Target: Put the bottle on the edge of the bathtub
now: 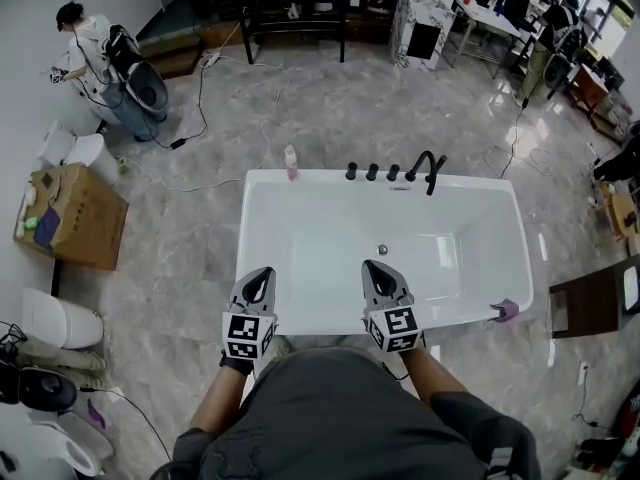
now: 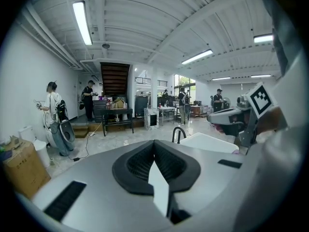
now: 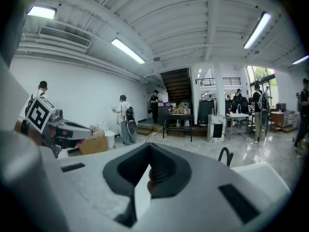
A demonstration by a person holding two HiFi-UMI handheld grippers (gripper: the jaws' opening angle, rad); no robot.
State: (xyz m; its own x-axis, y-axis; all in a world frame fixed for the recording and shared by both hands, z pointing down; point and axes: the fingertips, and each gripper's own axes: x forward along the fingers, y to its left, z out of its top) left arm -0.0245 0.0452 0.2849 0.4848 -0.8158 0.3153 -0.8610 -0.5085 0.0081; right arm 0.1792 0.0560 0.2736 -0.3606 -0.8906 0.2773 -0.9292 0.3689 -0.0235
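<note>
A small pink bottle (image 1: 291,163) stands upright on the far left corner of the white bathtub's rim (image 1: 325,176). Both grippers hover over the tub's near rim, far from the bottle. My left gripper (image 1: 259,285) has its jaws together and nothing in them; its own view shows the left gripper (image 2: 154,143) tips meeting. My right gripper (image 1: 381,279) is also shut and holds nothing. In its own view the right gripper (image 3: 149,147) tips touch, with a small reddish patch behind them that I cannot identify.
A black faucet (image 1: 426,171) and black knobs (image 1: 372,172) line the tub's far rim. A purple item (image 1: 505,311) sits on the near right corner. A cardboard box (image 1: 70,214) and a toilet (image 1: 74,149) stand to the left. A person (image 1: 82,36) is at the far left.
</note>
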